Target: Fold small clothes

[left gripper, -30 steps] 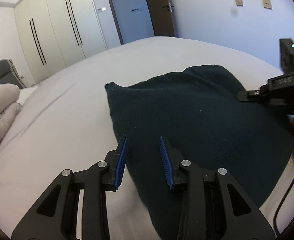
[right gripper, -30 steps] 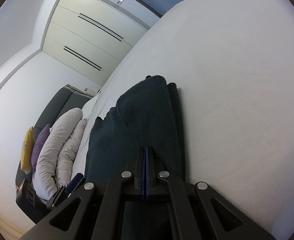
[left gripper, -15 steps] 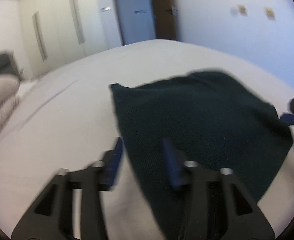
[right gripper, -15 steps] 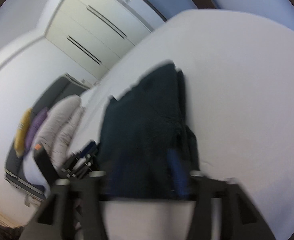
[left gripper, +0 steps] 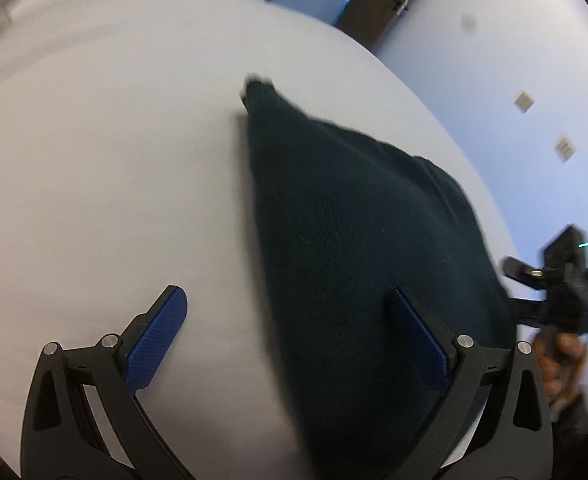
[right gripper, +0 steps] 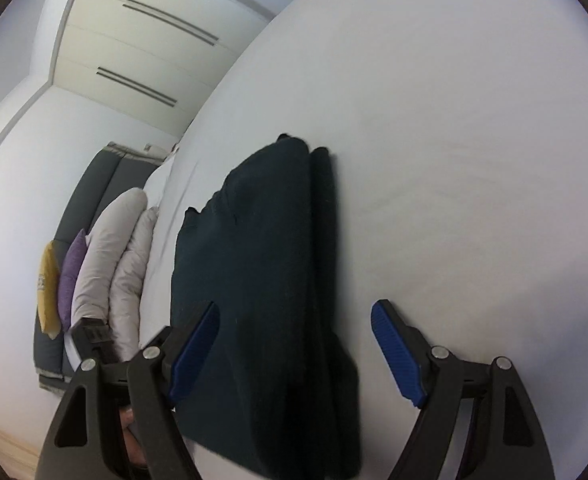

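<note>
Dark knit garment [left gripper: 358,240] folded on bed [left gripper: 113,160]; left gripper [left gripper: 285,312] and right gripper [right gripper: 294,324] fingers opening, apparently gripping nothing.

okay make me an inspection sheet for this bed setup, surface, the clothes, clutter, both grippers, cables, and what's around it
Surface: white bed sheet, smooth, lightly creased.
Job's things: one dark knit garment, folded in layers, lying flat on the sheet.
Clutter: nothing seen on the sheet beside the garment.
Grippers: left hand-held gripper jaws opening, blue pads astride the garment's edge, not pressing it; right hand-held gripper jaws opening, pads either side of the garment, not gripping.
Cables: nothing seen.
Surroundings: white duvet, purple cushion and yellow cushion by a grey headboard; wardrobe; door.
</note>
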`<state>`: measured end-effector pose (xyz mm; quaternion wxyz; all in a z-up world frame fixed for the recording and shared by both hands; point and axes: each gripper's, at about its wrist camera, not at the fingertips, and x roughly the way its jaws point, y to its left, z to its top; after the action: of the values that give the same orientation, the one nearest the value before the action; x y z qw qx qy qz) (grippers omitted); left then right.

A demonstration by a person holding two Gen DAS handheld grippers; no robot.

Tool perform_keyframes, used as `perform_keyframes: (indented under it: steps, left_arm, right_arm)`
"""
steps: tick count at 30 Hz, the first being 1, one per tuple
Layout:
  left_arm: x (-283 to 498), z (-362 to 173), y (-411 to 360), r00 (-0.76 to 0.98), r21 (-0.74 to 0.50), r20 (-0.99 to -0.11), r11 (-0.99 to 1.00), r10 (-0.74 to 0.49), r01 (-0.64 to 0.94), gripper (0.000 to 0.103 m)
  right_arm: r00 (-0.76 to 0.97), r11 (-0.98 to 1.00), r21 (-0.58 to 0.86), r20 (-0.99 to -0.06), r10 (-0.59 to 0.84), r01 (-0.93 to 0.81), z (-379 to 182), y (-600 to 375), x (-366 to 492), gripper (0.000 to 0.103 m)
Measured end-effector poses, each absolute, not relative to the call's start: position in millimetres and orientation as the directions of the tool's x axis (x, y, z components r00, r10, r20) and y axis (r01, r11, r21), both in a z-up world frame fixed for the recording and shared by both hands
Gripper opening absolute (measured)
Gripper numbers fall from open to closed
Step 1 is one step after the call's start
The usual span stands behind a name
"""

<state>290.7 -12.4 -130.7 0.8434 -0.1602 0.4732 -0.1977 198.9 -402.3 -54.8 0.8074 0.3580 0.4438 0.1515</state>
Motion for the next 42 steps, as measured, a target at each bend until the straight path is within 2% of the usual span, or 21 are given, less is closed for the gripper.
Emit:
perform_keyframes:
  steps: [3, 5, 7, 8, 10, 12, 14, 17, 23, 29, 34, 38, 42]
  left_arm:
    - [301, -136, -12, 0.457, -0.501, -0.722, 0.848, -0.52, 0.173, 0.102]
    - [309, -136, -19, 0.436, -0.492, -0.735, 0.851, -0.518, 0.183, 0.097]
    - [314, -134, -27, 0.405, -0.507, -0.735, 0.837, -0.544, 0.205, 0.073]
    - [318, -134, -30, 0.374, -0.546, -0.721, 0.811, -0.583, 0.211, 0.059]
    - [321, -130, -37, 0.369, -0.527, -0.738, 0.824, -0.565, 0.208, 0.055]
    - [319, -124, -41, 0.375, -0.5, -0.747, 0.836, -0.548, 0.227, 0.044]
    - [319, -117, -40, 0.376, -0.505, -0.745, 0.834, -0.551, 0.221, 0.039]
    - [307, -97, -31, 0.383, -0.533, -0.723, 0.816, -0.576, 0.221, 0.038]
    - [257, -41, 6, 0.446, -0.488, -0.703, 0.832, -0.554, 0.263, 0.038]
    - [197, 1, 66, 0.516, -0.429, -0.69, 0.861, -0.508, 0.274, 0.038]
    - [146, -7, 94, 0.522, -0.396, -0.708, 0.88, -0.475, 0.263, 0.038]
    - [124, -37, 116, 0.5, -0.408, -0.731, 0.885, -0.464, 0.225, 0.038]
    - [112, -72, 116, 0.478, -0.393, -0.765, 0.901, -0.432, 0.185, 0.039]
  right_arm:
    - [0.542, 0.684, 0.727, -0.6, 0.589, 0.062, -59, -396, 215, 0.079]
    - [0.514, 0.701, 0.71, -0.623, 0.589, 0.057, -61, -389, 227, 0.071]
    - [0.495, 0.737, 0.672, -0.663, 0.561, 0.065, -62, -383, 236, 0.054]
    - [0.493, 0.747, 0.662, -0.673, 0.551, 0.07, -62, -382, 238, 0.048]
    - [0.497, 0.741, 0.666, -0.671, 0.55, 0.079, -62, -382, 236, 0.036]
    - [0.507, 0.761, 0.644, -0.683, 0.526, 0.079, -57, -376, 230, 0.029]
    - [0.518, 0.782, 0.618, -0.696, 0.497, 0.08, -48, -368, 224, 0.027]
    - [0.552, 0.787, 0.613, -0.678, 0.486, 0.06, -21, -353, 208, 0.026]
    - [0.556, 0.799, 0.6, -0.65, 0.518, -0.043, 32, -295, 163, 0.026]
    - [0.551, 0.752, 0.647, -0.584, 0.596, -0.128, 56, -238, 114, 0.026]
    - [0.508, 0.725, 0.672, -0.578, 0.639, -0.148, 34, -196, 81, 0.026]
    - [0.481, 0.695, 0.71, -0.573, 0.663, -0.113, 4, -176, 74, 0.026]
    - [0.439, 0.713, 0.696, -0.616, 0.654, -0.084, -29, -159, 75, 0.026]
